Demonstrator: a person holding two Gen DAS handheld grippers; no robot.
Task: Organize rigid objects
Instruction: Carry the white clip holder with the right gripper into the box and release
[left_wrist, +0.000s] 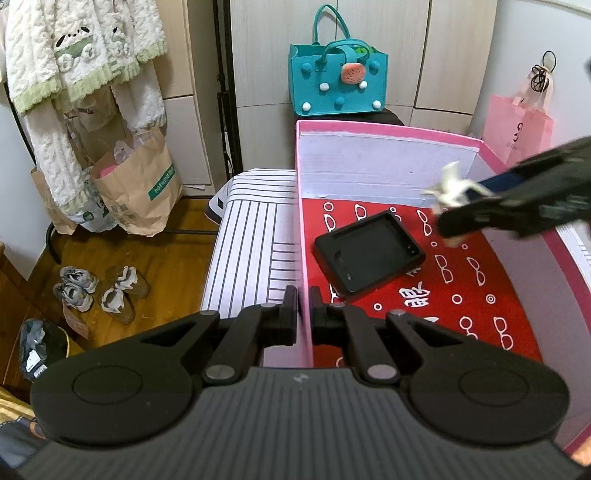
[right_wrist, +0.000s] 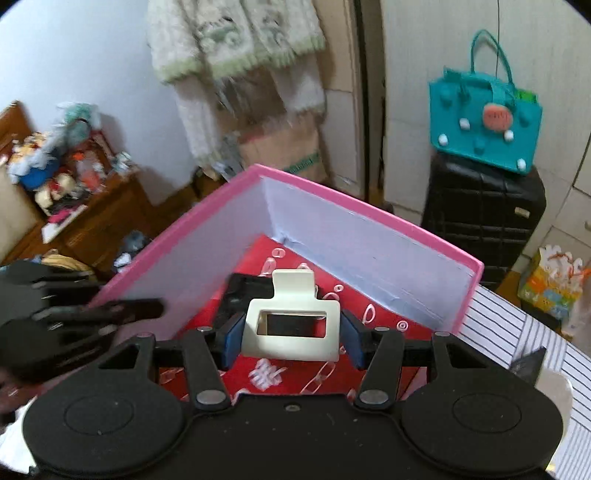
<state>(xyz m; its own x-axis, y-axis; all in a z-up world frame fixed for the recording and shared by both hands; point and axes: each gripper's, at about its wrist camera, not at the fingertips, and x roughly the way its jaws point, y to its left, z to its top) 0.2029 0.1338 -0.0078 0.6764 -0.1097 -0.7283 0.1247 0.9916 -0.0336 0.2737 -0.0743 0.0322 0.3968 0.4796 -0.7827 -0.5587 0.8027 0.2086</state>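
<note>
Cream plastic, the hair claw (right_wrist: 291, 325) sits pinched between your right gripper (right_wrist: 291, 332)'s blue pads at the centre of the right wrist view, hanging over the pink box (right_wrist: 177, 243). Your left gripper (left_wrist: 303, 314) is clamped on the box wall, low centre of its view. A black case (left_wrist: 367, 253) already lies inside. Judging by this, you're mid-delivery: lower the claw clear of the case, then release

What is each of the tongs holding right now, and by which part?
Left tongs: shut on the pink cardboard box's near side wall. Right tongs: shut on a cream plastic claw hair clip, pads on its two sides.
</note>
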